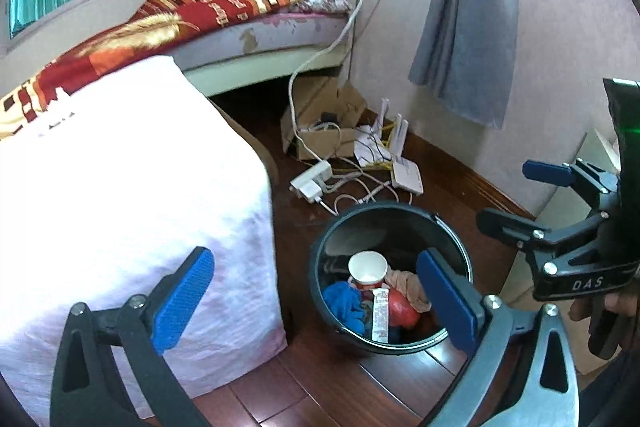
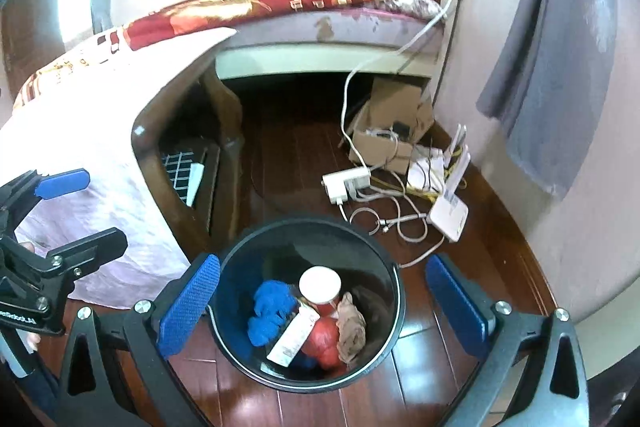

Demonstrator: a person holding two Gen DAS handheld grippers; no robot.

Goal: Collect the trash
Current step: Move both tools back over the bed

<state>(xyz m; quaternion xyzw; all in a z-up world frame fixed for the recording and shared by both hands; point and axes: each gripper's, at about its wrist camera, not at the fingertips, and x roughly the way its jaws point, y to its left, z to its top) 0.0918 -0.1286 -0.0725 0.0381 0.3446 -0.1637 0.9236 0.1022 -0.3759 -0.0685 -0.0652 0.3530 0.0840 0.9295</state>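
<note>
**Both grippers empty above a loaded bin**

Dark wooden floorboards run between a table draped in a pale cloth and a pink wall, with a bed under a red patterned cover behind. On these boards stands the round black trash bin, directly below and ahead of the two tools. The right gripper has its blue pads spread as wide as they go, one on either side of the bin's mouth as the lens sees it, nothing between them. The left gripper is likewise splayed and empty; its right pad overlaps the bin's near rim in its own view, though contact cannot be confirmed.

Contents of the bin: a paper cup with its white mouth upward, a crumpled blue cloth or glove, a flat white packet with red print, a red rounded object and a wad of tan fabric, all packed together at the bottom.

An open cardboard box by the wall holds cables and a dark adapter; a power strip and a white router lie just beside it.

Judgement: a drop appears complete. No loose trash shows on the visible floor, so the next item should be located first, keeping both tools above the rim and away from the cables.
</note>
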